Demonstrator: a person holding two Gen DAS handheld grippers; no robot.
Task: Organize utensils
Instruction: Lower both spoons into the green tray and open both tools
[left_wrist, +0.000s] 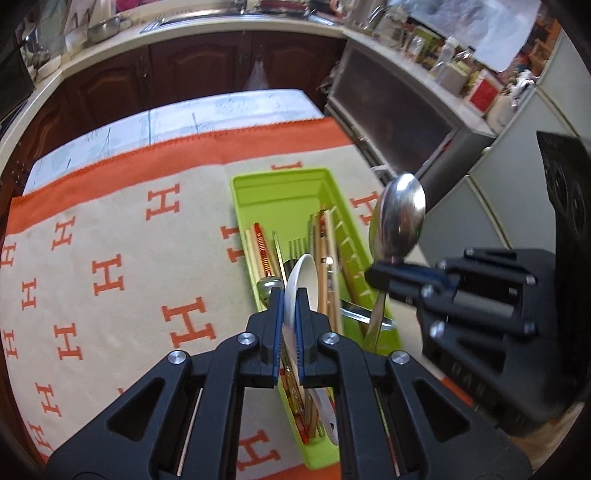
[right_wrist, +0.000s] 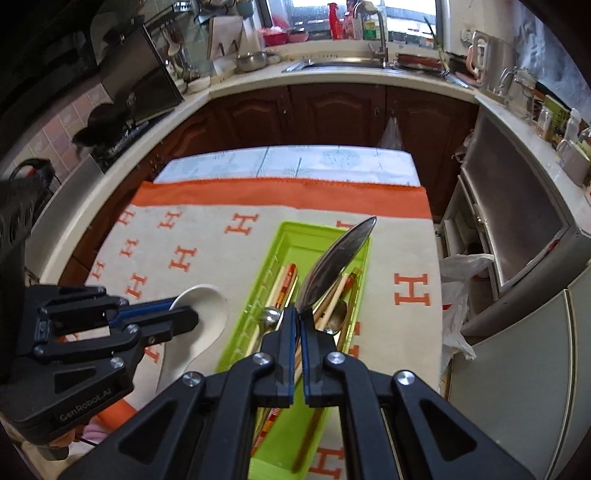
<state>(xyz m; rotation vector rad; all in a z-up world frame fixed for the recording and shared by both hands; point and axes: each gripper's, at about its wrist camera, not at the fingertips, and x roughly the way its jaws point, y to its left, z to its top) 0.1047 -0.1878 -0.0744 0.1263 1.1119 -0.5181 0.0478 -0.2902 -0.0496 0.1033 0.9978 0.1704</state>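
A lime green utensil tray (left_wrist: 280, 188) (right_wrist: 306, 236) lies on the H-patterned cloth, holding chopsticks (left_wrist: 327, 254) (right_wrist: 284, 284), a fork (left_wrist: 297, 247) and other utensils. My left gripper (left_wrist: 290, 295) (right_wrist: 184, 314) is shut on a white ceramic spoon (left_wrist: 304, 277) (right_wrist: 205, 314), held above the tray's left side. My right gripper (right_wrist: 298, 314) (left_wrist: 380, 275) is shut on a large metal spoon (right_wrist: 336, 258) (left_wrist: 399, 218), bowl up, over the tray's right side.
The beige and orange cloth (left_wrist: 110, 240) (right_wrist: 207, 229) covers the table (right_wrist: 288, 160). Dark wood cabinets (right_wrist: 332, 110) and a counter with a sink (right_wrist: 343, 64) stand behind. A shelf of jars (left_wrist: 443, 59) and a white plastic bag (right_wrist: 458, 291) are at the right.
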